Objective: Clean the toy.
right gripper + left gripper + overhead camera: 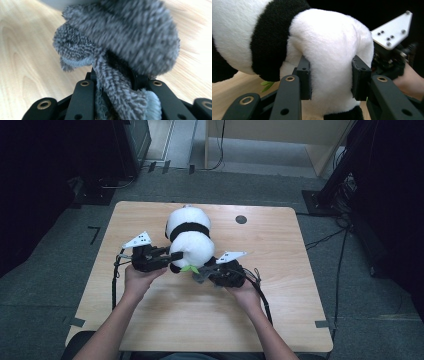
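A black-and-white panda plush point(189, 236) lies on the wooden table point(285, 270), its white rump toward me. My left gripper point(176, 256) comes in from the left and is shut on that rump; in the left gripper view the plush point(329, 45) bulges between the pads point(305, 75) of the left gripper point(332, 75). A small green leaf point(190, 268) sticks out under the plush. My right gripper point(204, 273) sits just right of the leaf, shut on a grey knitted cloth point(130, 42) that bunches above the right gripper point(115, 82). That cloth point(200, 277) touches the panda's underside.
A round dark hole point(241, 219) marks the table's far side. Cables point(325, 239) trail over the grey floor on the right. Dark stands point(340, 175) and equipment ring the table. Bare wood lies right of and in front of both hands.
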